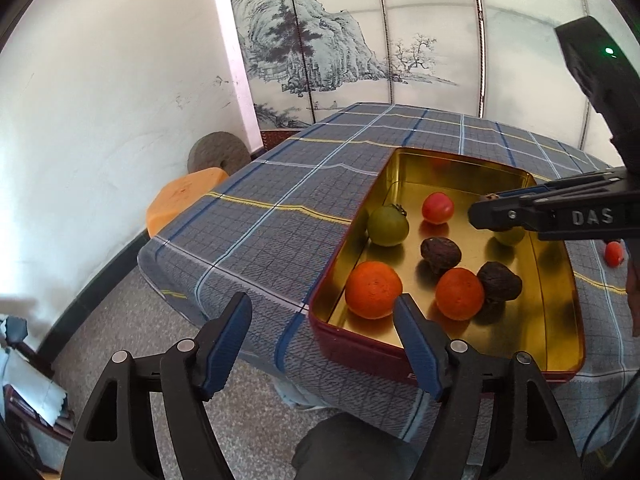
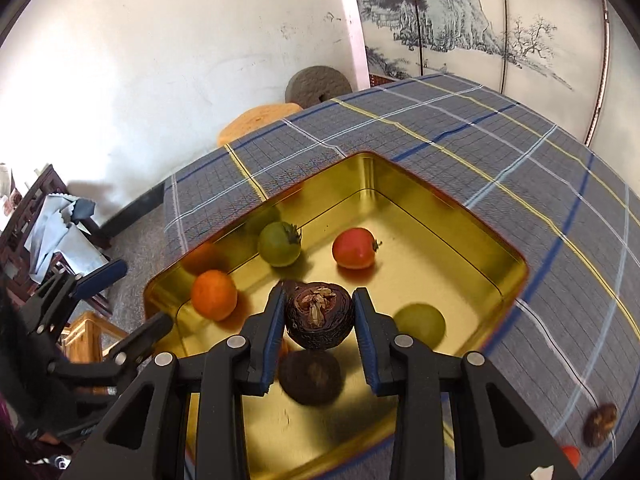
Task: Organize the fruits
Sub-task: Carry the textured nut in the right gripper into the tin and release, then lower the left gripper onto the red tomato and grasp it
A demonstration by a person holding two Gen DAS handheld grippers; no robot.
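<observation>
While the right gripper (image 2: 316, 320) hung over the gold-lined tin (image 2: 460, 216), its blue pads were clamped on a dark, wrinkled brown fruit (image 2: 319, 316), round, with a cracked, paler stem end facing the camera. That fruit sat squarely between the two fingers, above the tin's floor, with another dark wrinkled fruit (image 2: 310, 376) lying blurred just below it. Inside the tin lay a green tomato (image 2: 279, 245) with a dried calyx, a red tomato (image 2: 354, 248), an orange mandarin (image 2: 213, 295) near the left wall and a pale green fruit (image 2: 420, 322) to the right of the held one. Outside the tin, on the blue plaid tablecloth (image 2: 440, 128), a brown wrinkled fruit (image 2: 600, 424) and a small red one (image 2: 571, 455) lay near the lower right edge.

From the left wrist view, the left gripper (image 1: 322, 314) stood partly spread and empty, hovering at the tin's near left corner; one mandarin (image 1: 373, 295) sat just beyond its right finger, inside the tin.
</observation>
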